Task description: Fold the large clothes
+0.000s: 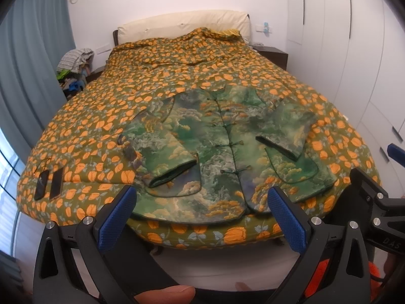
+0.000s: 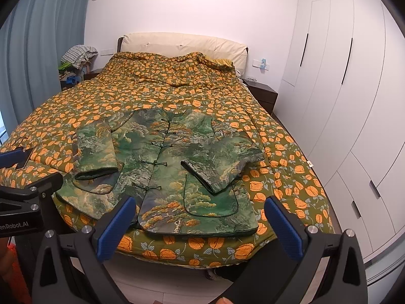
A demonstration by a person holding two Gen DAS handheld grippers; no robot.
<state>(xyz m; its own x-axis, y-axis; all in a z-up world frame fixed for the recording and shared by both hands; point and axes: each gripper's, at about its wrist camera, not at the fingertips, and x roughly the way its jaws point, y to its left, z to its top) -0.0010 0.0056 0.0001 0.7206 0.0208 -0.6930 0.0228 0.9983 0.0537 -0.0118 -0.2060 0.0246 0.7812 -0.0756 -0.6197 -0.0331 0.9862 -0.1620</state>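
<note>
A green landscape-print jacket [image 1: 222,147] with knot buttons lies flat, front up, near the foot of the bed; it also shows in the right wrist view [image 2: 172,167]. Both sleeves are folded in over the front, the left sleeve [image 1: 162,152] and the right sleeve [image 1: 288,129]. My left gripper [image 1: 202,202] is open and empty, held off the bed just short of the jacket's hem. My right gripper [image 2: 200,212] is open and empty at the same distance from the hem.
The bed's orange-flowered quilt [image 1: 152,76] spreads under the jacket. Two dark flat objects [image 1: 48,183] lie at the bed's left corner. White wardrobes [image 2: 341,88] stand on the right, a nightstand [image 2: 263,95] by the headboard, grey curtains [image 1: 27,50] and a clothes pile [image 1: 73,60] on the left.
</note>
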